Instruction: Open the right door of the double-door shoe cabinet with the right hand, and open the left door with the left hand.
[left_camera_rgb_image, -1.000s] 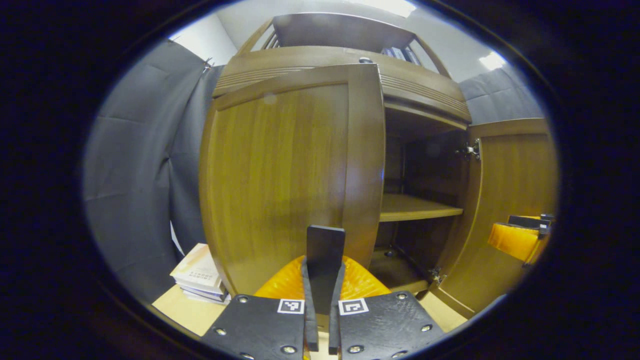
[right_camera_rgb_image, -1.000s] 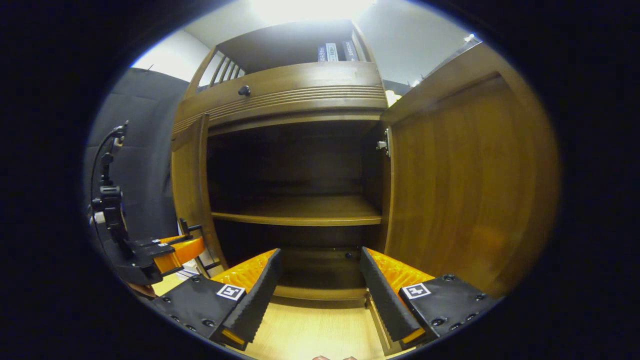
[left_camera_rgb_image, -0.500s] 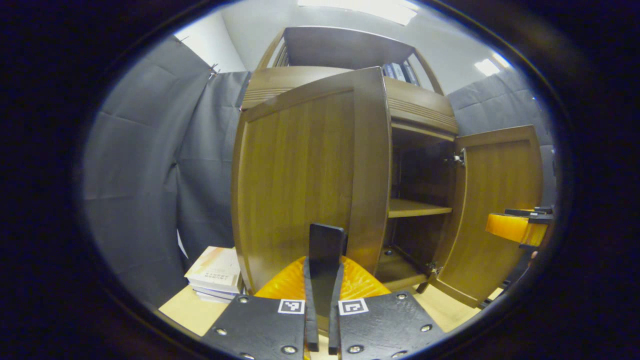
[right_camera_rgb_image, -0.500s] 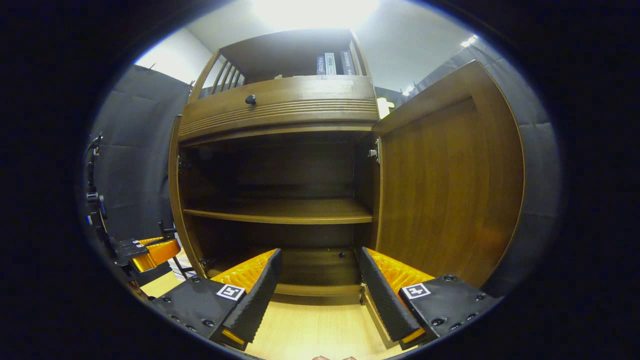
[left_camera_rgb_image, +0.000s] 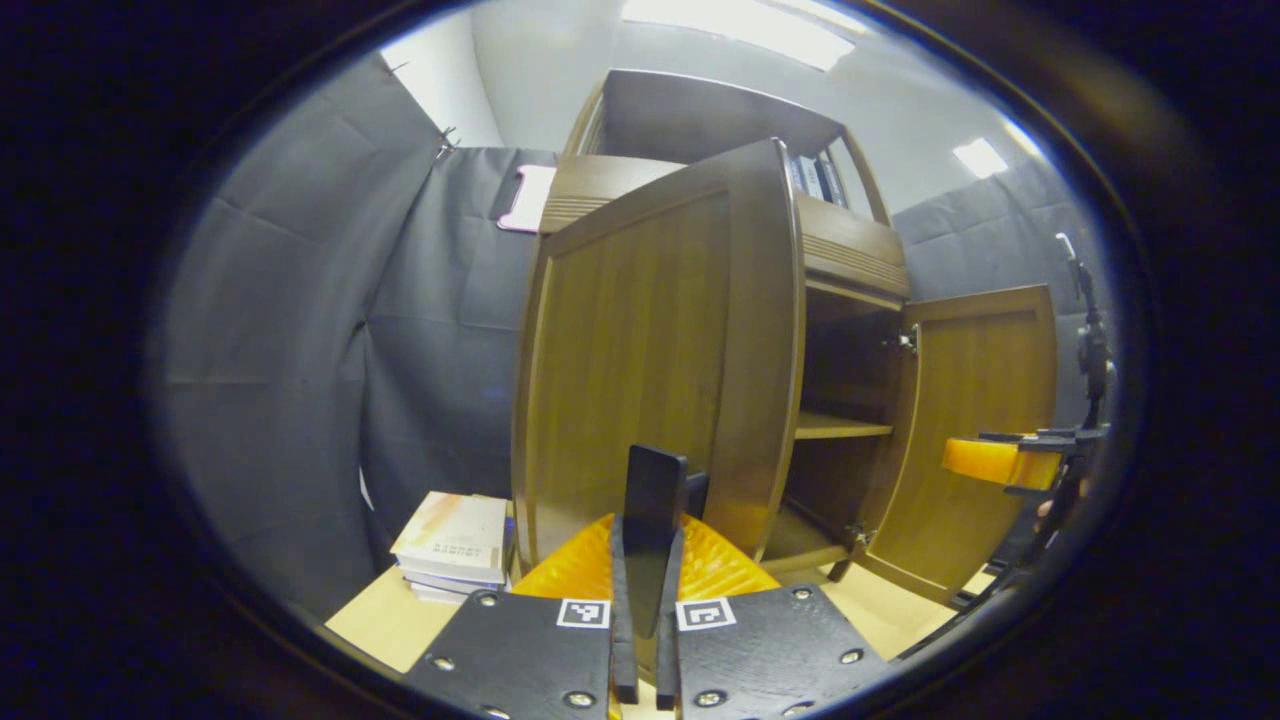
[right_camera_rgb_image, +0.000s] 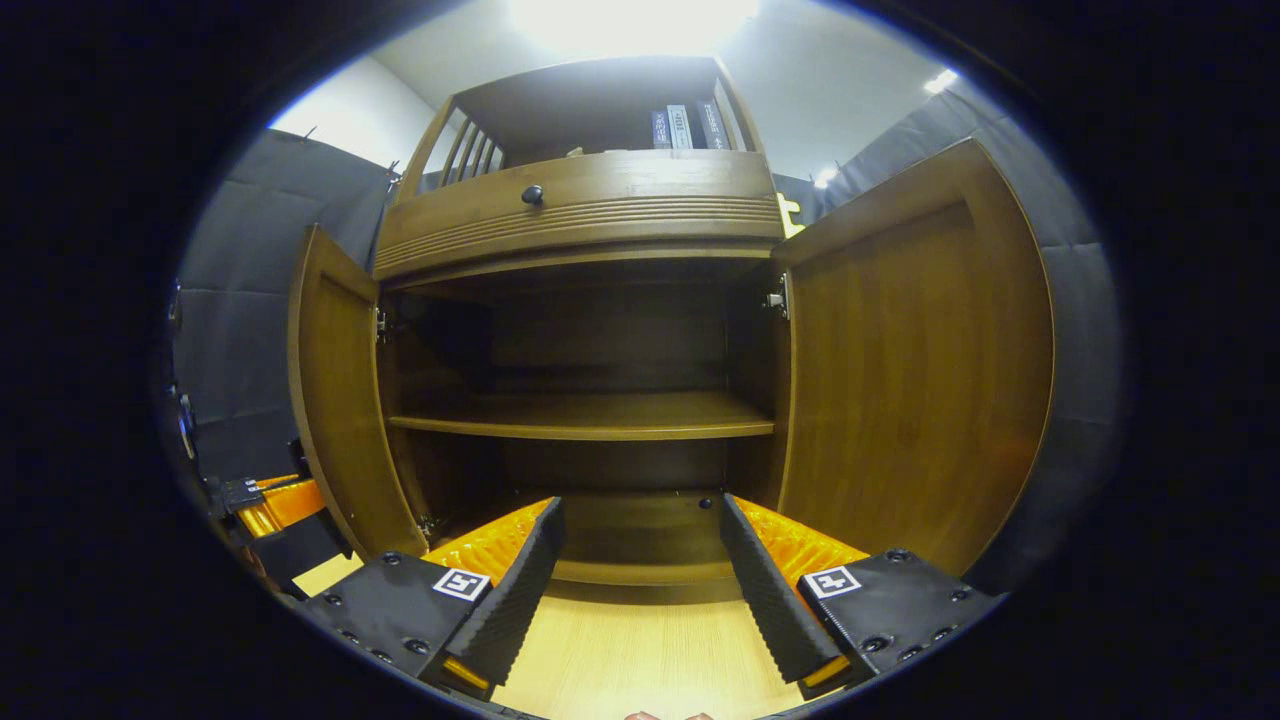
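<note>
1. In the left gripper view, the left gripper (left_camera_rgb_image: 643, 560) has its fingers pressed together on a dark flat handle (left_camera_rgb_image: 655, 490) that stands upright between them, just in front of the free edge of the left door (left_camera_rgb_image: 650, 350) of the shoe cabinet (left_camera_rgb_image: 850, 250).
2. The left door stands swung outward from the cabinet front, its outer face toward the camera; the handle sits low on that face, near the free edge.
3. In the right gripper view, the right gripper (right_camera_rgb_image: 635, 575) has its fingers spread wide apart with nothing between them; they hang in front of the cabinet's open bottom compartment, apart from both doors.
4. The right door (right_camera_rgb_image: 910, 370) stands fully open to the right of the cabinet opening, its inner face showing, well clear of the right fingers.
5. Inside the cabinet a shelf (right_camera_rgb_image: 590, 415) crosses the middle, and a drawer knob (right_camera_rgb_image: 532, 194) sits above the opening.
6. A stack of books (left_camera_rgb_image: 455, 545) lies on the desk (left_camera_rgb_image: 400, 620) to the left of the left door.
7. Compared with a second ago, the left door has swung further out: in the right gripper view it was nearly edge-on against the cabinet side, and now its inner face (right_camera_rgb_image: 335, 390) is plainly visible.
8. The right gripper has stayed spread and has pulled back slightly from the cabinet.
</note>
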